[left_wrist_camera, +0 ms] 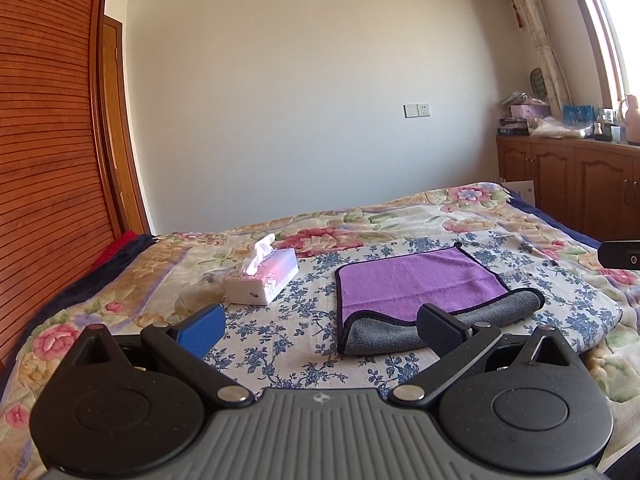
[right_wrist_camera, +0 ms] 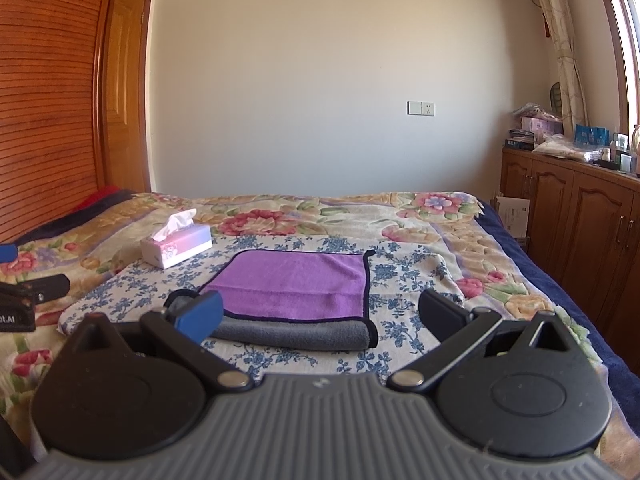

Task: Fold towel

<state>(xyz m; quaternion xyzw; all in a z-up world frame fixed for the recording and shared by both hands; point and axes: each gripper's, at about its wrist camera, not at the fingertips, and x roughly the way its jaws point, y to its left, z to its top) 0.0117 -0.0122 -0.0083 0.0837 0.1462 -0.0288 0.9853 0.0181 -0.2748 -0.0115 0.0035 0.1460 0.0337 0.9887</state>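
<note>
A purple towel (left_wrist_camera: 416,280) with a grey underside and dark trim lies on the blue-flowered cloth on the bed. Its near edge is turned over, showing a grey strip (left_wrist_camera: 400,330). It also shows in the right wrist view (right_wrist_camera: 296,280), with the grey strip (right_wrist_camera: 292,334) in front. My left gripper (left_wrist_camera: 320,330) is open and empty, just short of the towel's near left corner. My right gripper (right_wrist_camera: 320,316) is open and empty, just short of the towel's near edge. Neither touches the towel.
A tissue box (left_wrist_camera: 262,280) stands left of the towel, also seen in the right wrist view (right_wrist_camera: 176,246). A wooden headboard (left_wrist_camera: 44,160) is at the left. A wooden cabinet (right_wrist_camera: 576,216) with clutter stands at the right. The floral bedspread (right_wrist_camera: 440,216) covers the bed.
</note>
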